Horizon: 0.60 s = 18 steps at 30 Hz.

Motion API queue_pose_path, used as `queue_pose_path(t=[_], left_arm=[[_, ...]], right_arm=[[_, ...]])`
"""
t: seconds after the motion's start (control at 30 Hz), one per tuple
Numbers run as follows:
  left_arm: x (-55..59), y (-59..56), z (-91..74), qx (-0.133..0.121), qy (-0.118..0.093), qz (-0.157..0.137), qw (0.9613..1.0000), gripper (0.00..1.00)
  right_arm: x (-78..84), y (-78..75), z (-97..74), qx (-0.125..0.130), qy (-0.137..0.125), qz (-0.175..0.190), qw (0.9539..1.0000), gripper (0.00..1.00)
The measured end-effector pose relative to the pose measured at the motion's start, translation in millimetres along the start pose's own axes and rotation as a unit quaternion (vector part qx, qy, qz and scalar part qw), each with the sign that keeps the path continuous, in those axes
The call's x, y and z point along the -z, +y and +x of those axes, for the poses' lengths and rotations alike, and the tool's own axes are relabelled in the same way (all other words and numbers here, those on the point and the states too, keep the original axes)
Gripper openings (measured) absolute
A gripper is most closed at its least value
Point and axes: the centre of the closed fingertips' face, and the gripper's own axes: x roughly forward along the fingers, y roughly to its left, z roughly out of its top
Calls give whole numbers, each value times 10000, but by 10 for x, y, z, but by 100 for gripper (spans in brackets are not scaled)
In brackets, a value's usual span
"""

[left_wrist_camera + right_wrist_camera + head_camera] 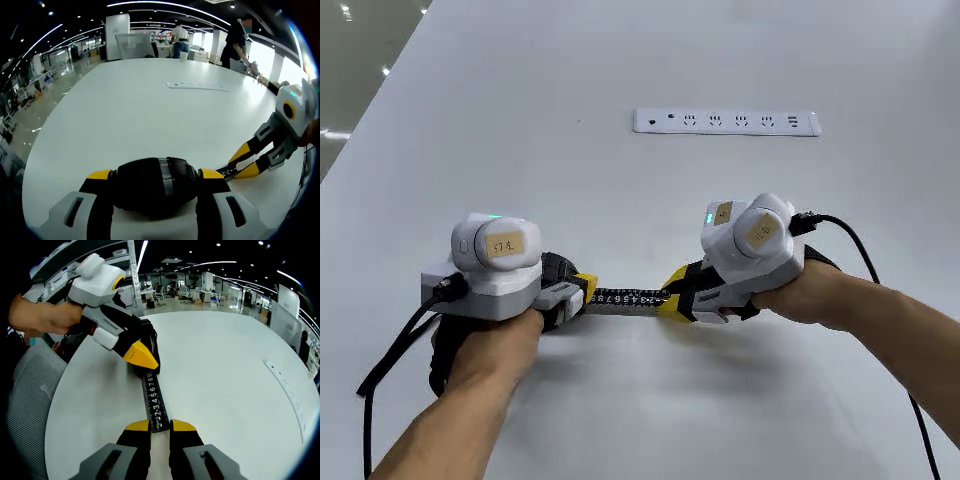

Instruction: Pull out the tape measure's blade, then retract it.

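My left gripper (582, 290) (156, 174) is shut on the black tape measure case (155, 186) (558, 272) (148, 342), which sits low over the white table (640, 190). A short length of black blade (628, 298) (153, 402) (226, 172) with white numbers runs from the case to my right gripper (672, 292) (160, 426). Its yellow-tipped jaws are shut on the blade's end. The left gripper also appears in the right gripper view at upper left, and the right gripper (245, 161) comes into the left gripper view from the right.
A white power strip (726, 122) (198, 86) (290, 392) lies flat farther back on the table. Black cables (390, 350) trail from both grippers toward me. People stand at the far end of the room in the left gripper view.
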Motion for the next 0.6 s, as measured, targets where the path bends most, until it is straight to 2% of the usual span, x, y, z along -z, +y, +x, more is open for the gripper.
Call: queue_pose_path(t=[0.6], left_arm=[[-2, 2, 5, 22, 0, -28, 10000, 63]], right_arm=[[-213, 53, 210, 9, -74, -142, 9999, 10]])
